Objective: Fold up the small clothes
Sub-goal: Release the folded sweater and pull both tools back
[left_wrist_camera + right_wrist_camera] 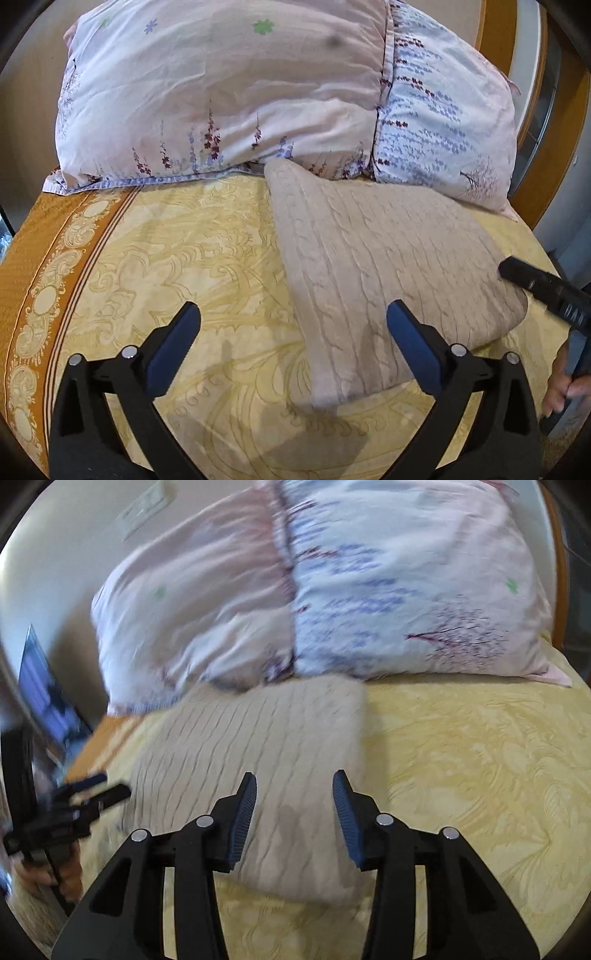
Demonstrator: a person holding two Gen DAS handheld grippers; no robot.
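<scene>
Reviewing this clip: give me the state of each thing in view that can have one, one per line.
Left gripper: open, holding nothing, above the bedspread beside the garment.
Right gripper: open, holding nothing, over the garment.
Knitted garment: folded into a flat rectangle, far corner against the pillows.
Pillows: two, side by side at the head of the bed.
Bedspread: spread flat under the garment.

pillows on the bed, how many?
2, side by side at the head: pink pillow on the left, blue-patterned pillow on the right. More may be hidden behind them.
</scene>
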